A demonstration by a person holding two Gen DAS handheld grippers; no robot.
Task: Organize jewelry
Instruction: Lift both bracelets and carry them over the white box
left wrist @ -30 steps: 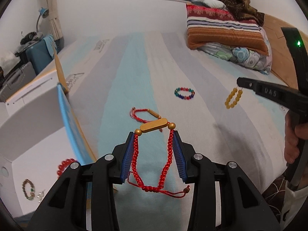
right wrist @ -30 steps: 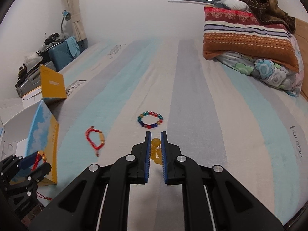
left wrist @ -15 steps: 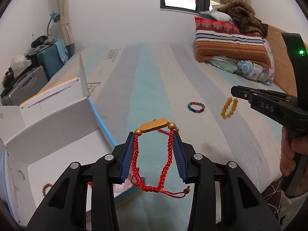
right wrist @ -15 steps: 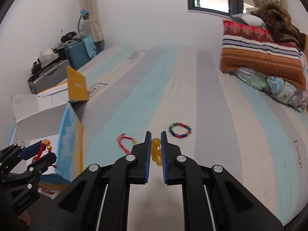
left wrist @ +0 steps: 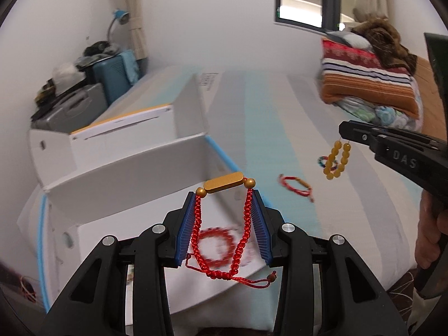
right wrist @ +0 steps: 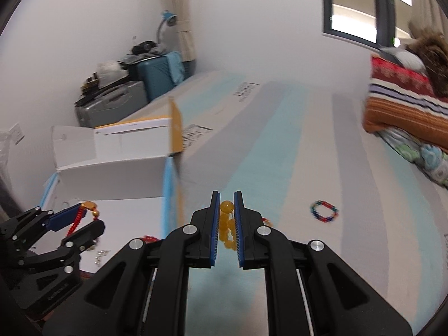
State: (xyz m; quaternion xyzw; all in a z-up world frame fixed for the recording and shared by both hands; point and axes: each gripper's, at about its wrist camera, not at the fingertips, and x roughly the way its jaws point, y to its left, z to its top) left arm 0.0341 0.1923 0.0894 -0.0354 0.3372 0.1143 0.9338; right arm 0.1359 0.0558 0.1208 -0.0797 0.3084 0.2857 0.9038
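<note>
While left fingers stretch a red braided bracelet, right fingers pinch amber beads — glossy.

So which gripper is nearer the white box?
Left. The left gripper hangs over the white box; the right gripper is off beside it, over the bed.

The letters "DAS" stand in pale relief on the black side of the right hand-held gripper; printing on the bed sheet is illegible.
</note>
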